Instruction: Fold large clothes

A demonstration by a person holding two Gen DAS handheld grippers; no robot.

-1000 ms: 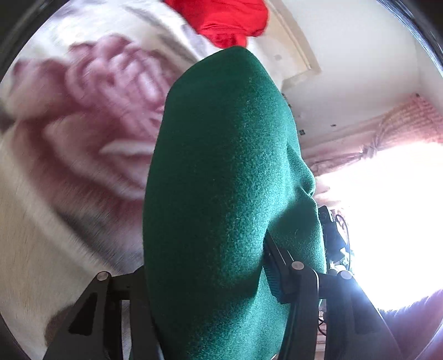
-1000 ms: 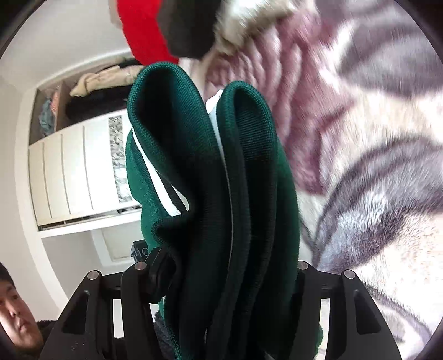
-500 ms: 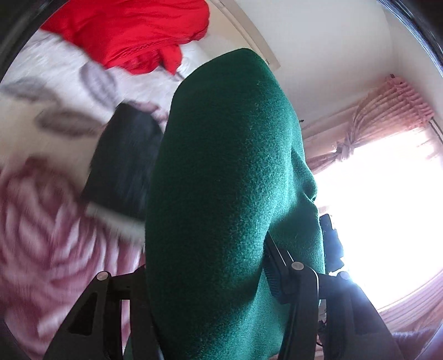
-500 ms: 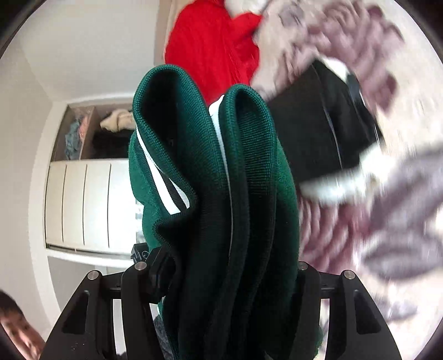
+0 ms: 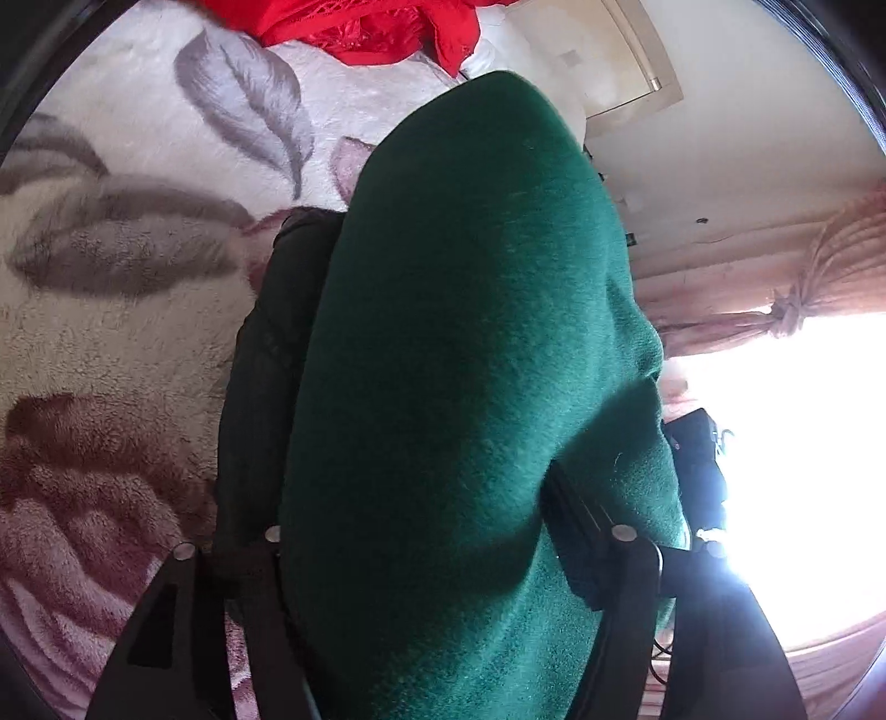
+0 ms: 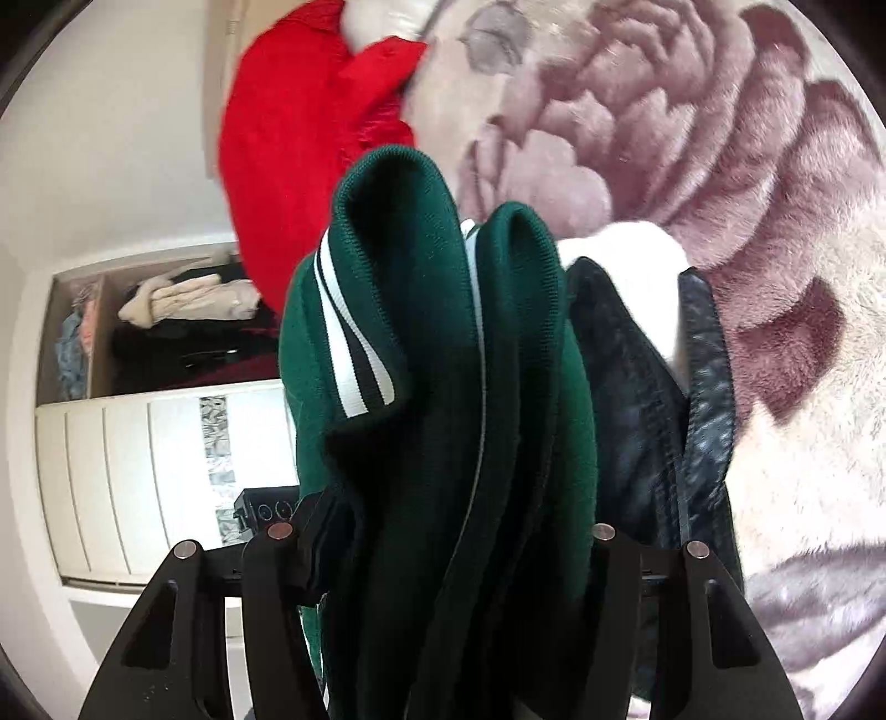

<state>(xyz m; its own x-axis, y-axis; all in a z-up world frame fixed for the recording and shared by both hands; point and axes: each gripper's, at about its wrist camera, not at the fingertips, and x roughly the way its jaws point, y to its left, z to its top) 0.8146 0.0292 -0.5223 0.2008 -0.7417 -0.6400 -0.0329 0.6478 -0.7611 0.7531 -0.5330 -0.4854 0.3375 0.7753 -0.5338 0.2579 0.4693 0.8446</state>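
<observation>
Plush cream blanket with grey leaves and mauve roses covers the bed, a red garment heaped at its far end, pink tied curtains right. Both grippers' fingers, just opening wider, remain clamped on the folded green jacket: left gripper, right gripper. Beneath it lies a black jacket; a white wardrobe stands left.

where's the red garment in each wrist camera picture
Left wrist: red garment at the top edge, left of centre, lying on the floral blanket.
Right wrist: red garment upper left, above the green garment, beside the blanket.
Shared landmark: the black jacket beside the green garment.
</observation>
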